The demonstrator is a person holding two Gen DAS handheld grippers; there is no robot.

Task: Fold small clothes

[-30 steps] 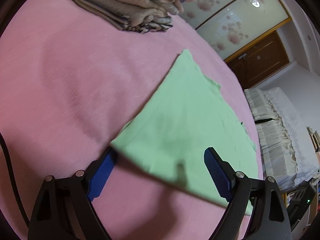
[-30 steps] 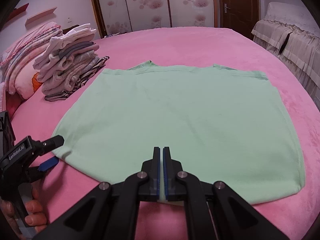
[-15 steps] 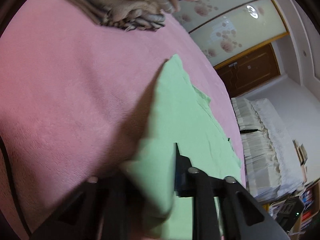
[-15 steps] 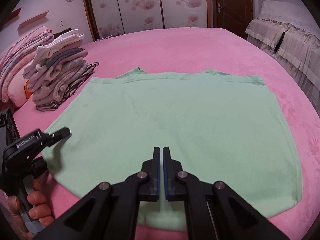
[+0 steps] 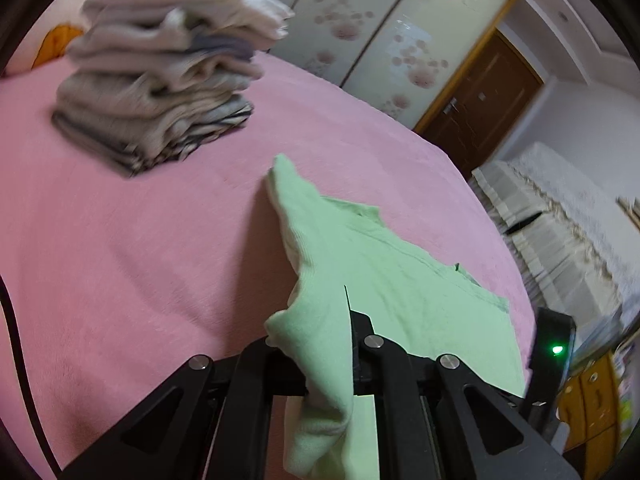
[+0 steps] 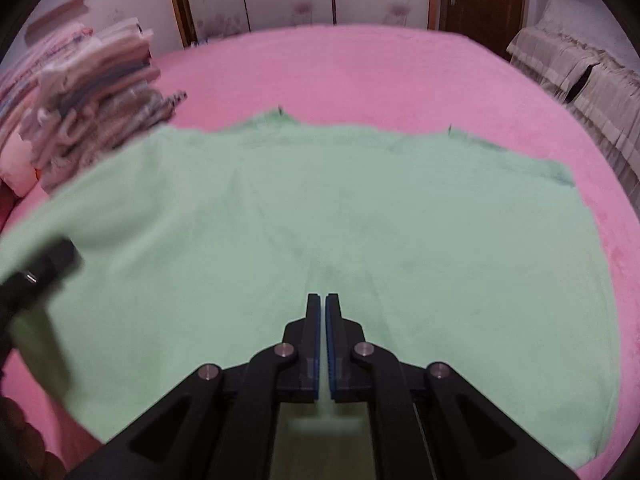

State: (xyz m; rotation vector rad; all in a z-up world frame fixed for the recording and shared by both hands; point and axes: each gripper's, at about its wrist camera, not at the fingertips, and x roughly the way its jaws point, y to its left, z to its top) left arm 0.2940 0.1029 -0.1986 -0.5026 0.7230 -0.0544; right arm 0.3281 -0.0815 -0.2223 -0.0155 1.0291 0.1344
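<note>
The light green garment [image 6: 340, 216] lies spread on the pink bed cover [image 6: 360, 68], and its near left corner is lifted from the cover. The left gripper [image 5: 344, 364] has just been closing, and its jaws now pinch this corner, so that the cloth hangs folded between them and falls below. The right gripper [image 6: 322, 344] is over the near edge of the garment; its blue pads [image 6: 315, 344] stand almost together, with a thin piece of green cloth seen under them, so it seems to hold that edge.

No container is seen. A stack of folded clothes [image 5: 160, 92] stands on the cover, left of the garment and well apart from it. Behind the bed there are sliding doors with flowers [image 5: 360, 40] and a brown wooden door [image 5: 480, 100]. A piece of furniture under a pale cover [image 6: 580, 80] stands at the right side.
</note>
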